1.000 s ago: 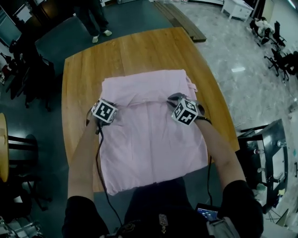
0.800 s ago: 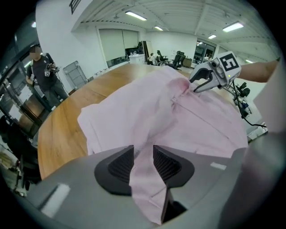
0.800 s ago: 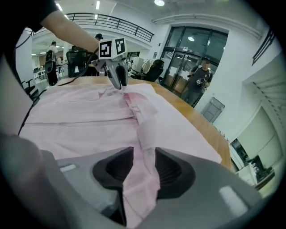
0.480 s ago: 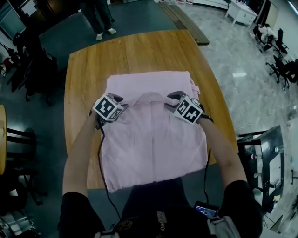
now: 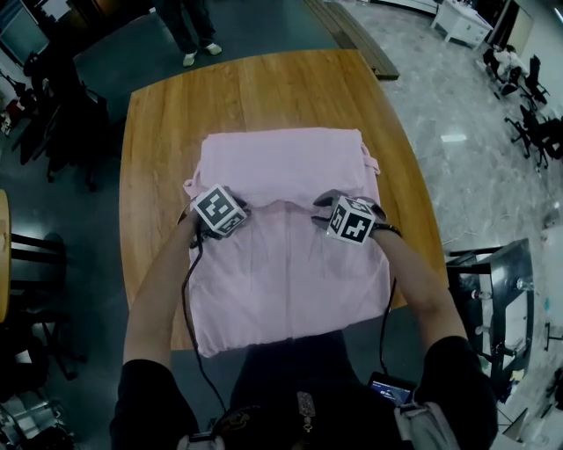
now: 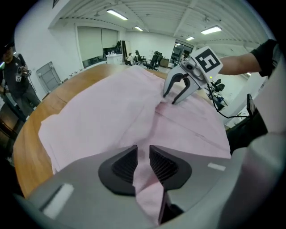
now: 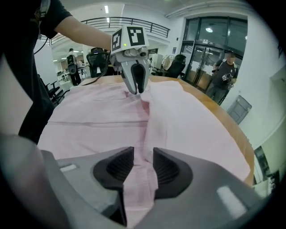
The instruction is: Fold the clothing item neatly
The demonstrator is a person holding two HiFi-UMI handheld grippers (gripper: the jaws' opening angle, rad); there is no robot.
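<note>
A pink garment (image 5: 290, 272) lies spread on the wooden table (image 5: 158, 132), its far part folded over towards me. My left gripper (image 5: 230, 211) sits at the left of the fold edge. Its jaws have just been closing, and in the left gripper view (image 6: 143, 161) they pinch a ridge of pink cloth. My right gripper (image 5: 327, 211) is at the right of the same edge. Its jaws have closed a little, with cloth lying between them (image 7: 143, 165). From the left gripper view, the right gripper (image 6: 172, 97) shows its fingers spread over the bunched cloth.
Someone stands beyond the table's far end (image 5: 189, 26). Dark chairs (image 5: 70, 132) line the left side and a black cart (image 5: 501, 299) stands at the right. Bare wood shows around the garment on the far, left and right sides. Another person (image 7: 225, 67) stands off to one side.
Both grippers have drawn back towards me along the garment. The folded-over far part now lies flatter on the table.
</note>
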